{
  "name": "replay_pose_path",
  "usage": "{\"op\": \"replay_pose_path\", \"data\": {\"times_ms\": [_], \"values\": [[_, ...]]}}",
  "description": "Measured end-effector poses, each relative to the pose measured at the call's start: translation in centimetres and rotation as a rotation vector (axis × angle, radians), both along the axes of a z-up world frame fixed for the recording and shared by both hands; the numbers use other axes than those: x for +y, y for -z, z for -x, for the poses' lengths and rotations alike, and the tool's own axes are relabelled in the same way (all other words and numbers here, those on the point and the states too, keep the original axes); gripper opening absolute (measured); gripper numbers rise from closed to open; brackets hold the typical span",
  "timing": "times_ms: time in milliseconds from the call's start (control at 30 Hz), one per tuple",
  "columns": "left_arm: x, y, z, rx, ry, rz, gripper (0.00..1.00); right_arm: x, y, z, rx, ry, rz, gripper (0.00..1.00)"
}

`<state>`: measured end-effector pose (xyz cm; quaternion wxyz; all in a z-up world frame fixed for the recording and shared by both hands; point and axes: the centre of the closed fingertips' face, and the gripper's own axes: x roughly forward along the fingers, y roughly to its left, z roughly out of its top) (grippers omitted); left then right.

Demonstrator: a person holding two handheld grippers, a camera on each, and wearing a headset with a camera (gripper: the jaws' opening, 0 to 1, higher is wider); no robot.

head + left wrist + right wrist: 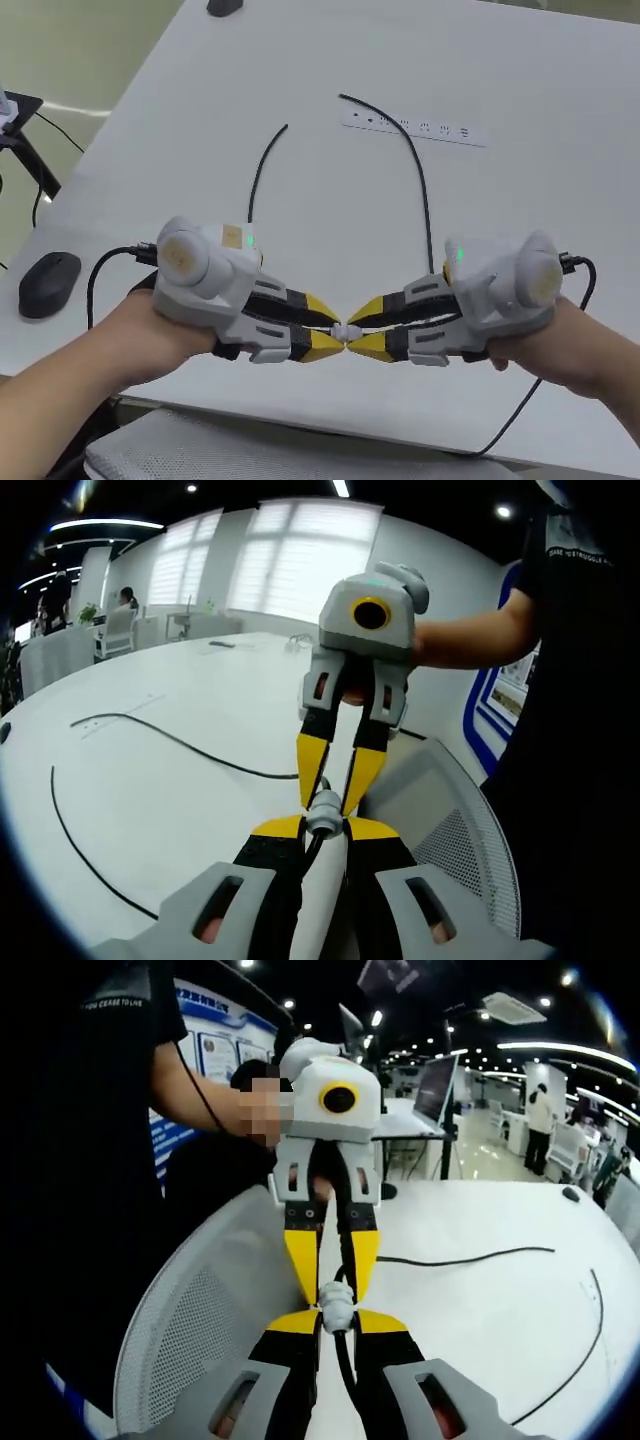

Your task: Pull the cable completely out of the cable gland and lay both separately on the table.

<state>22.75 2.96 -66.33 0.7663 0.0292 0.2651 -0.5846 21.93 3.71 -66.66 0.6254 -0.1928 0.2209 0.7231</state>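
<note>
A small white cable gland [348, 333] is held in the air over the table's near edge, pinched from both sides. My left gripper [335, 336] comes in from the left and is shut on it; my right gripper [361, 339] meets it tip to tip and is shut on it too. In the left gripper view the gland [324, 814] sits at my own yellow tips [325, 828]. In the right gripper view the gland [337, 1308] sits between my tips [338, 1321], with black cable running back between the jaws. Two stretches of black cable [418, 175] [262, 170] lie on the table behind the grippers.
A white power strip [415, 127] lies at the far side of the white table [330, 230]. A black mouse [48, 283] sits near the left edge. A mesh chair [200, 450] stands below the near edge. People are at desks in the background.
</note>
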Motion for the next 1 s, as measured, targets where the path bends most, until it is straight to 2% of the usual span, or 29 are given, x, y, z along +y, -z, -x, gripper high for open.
{"op": "replay_pose_path", "data": {"times_ms": [33,300,533,733,833,933,1000], "values": [[0.01,-0.01,0.01,-0.002,0.000,-0.001,0.14,0.01,-0.04,-0.12,-0.041,-0.009,-0.001,0.07],[0.08,-0.38,-0.09,0.031,-0.026,0.027,0.14,0.04,-0.48,-0.07,-0.169,-0.003,-0.009,0.07],[0.02,-0.30,0.08,0.056,-0.034,0.030,0.15,0.04,-0.29,0.15,-0.238,-0.007,0.000,0.07],[-0.04,-0.11,0.20,0.054,-0.033,0.024,0.15,-0.03,-0.21,0.16,-0.251,-0.009,0.010,0.08],[-0.07,-0.13,0.26,0.055,-0.033,0.024,0.15,-0.07,-0.17,0.08,-0.219,0.010,0.010,0.08],[-0.05,-0.13,0.24,0.054,-0.035,0.023,0.15,-0.08,-0.23,0.10,-0.216,0.017,0.006,0.08],[-0.04,-0.14,0.23,0.052,-0.035,0.023,0.15,-0.08,-0.28,0.07,-0.195,0.030,-0.001,0.09]]}}
